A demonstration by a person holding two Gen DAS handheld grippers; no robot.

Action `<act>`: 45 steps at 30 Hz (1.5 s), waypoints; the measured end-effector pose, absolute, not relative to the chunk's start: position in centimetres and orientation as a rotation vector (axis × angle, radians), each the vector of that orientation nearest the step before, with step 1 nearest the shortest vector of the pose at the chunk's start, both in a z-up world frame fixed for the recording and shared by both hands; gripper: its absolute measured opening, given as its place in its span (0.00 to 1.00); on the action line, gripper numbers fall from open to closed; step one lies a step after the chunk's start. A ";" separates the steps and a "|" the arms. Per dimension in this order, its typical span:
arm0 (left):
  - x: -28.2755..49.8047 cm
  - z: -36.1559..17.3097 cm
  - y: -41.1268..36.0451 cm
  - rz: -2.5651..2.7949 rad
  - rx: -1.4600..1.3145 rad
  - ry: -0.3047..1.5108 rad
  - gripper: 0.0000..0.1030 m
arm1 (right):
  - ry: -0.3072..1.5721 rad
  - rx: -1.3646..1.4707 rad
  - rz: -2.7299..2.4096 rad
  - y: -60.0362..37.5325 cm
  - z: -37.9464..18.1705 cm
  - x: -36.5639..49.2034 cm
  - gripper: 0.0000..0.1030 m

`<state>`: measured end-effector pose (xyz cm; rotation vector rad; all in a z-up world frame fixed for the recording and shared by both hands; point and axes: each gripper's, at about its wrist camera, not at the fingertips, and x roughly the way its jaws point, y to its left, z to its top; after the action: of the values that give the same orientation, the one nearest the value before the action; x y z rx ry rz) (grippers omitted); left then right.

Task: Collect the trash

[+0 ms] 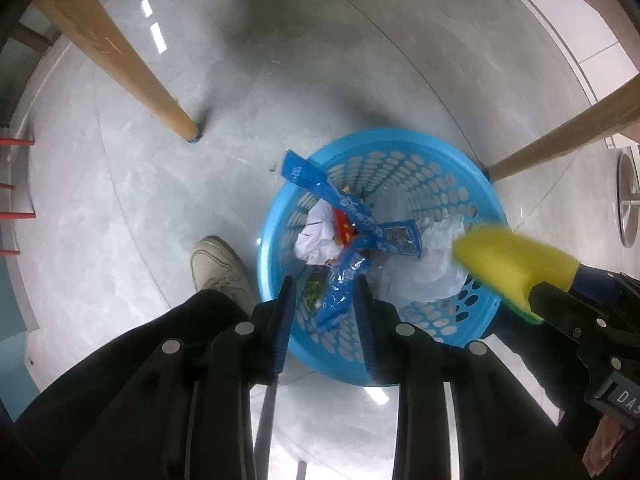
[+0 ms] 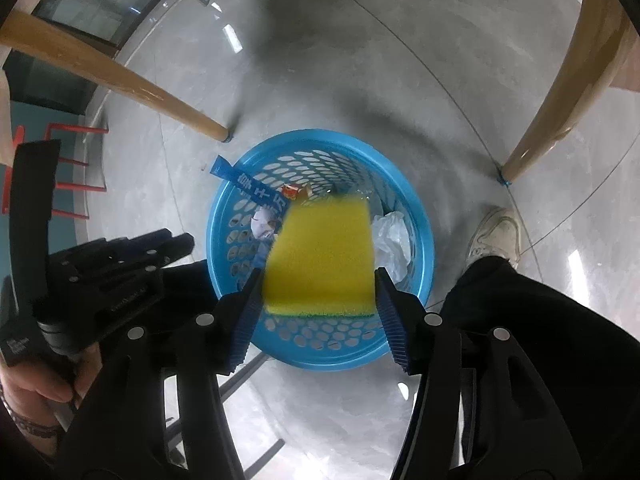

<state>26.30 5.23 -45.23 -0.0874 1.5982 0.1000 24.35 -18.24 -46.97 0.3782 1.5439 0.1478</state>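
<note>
A round blue perforated basket (image 1: 276,208) (image 2: 424,240) stands on the grey floor right below both grippers. In it lie a long blue wrapper (image 1: 340,200), crumpled white paper (image 1: 316,236) and a clear plastic bag (image 1: 424,276). My left gripper (image 1: 324,282) hangs over the near rim with its jaws apart. A crinkled blue wrapper (image 1: 340,292) hangs between them, with a gap on the left side. My right gripper (image 2: 319,270) stands wide over the basket. A yellow sponge (image 2: 320,256) (image 1: 512,264) with a green underside is between its fingers, blurred and not squeezed.
Slanted wooden legs (image 1: 132,68) (image 1: 560,140) flank the basket on both sides. A person's white shoe (image 1: 218,264) (image 2: 496,236) and dark trouser legs stand close beside it. A red frame (image 1: 16,180) is at the far left.
</note>
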 end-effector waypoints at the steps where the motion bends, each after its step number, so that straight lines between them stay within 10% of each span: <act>1: 26.2 -45.0 5.3 0.102 -0.084 1.590 0.29 | 1.540 0.368 0.147 -18.1 -46.8 24.3 0.51; 45: 9.9 -26.4 5.5 -0.018 -0.101 1.125 0.71 | 1.175 0.136 0.147 -16.5 -28.4 11.8 0.86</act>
<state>9.90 5.49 -26.36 -0.1015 1.1246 -0.0181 11.83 -16.45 -28.44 0.1364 1.1752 0.1469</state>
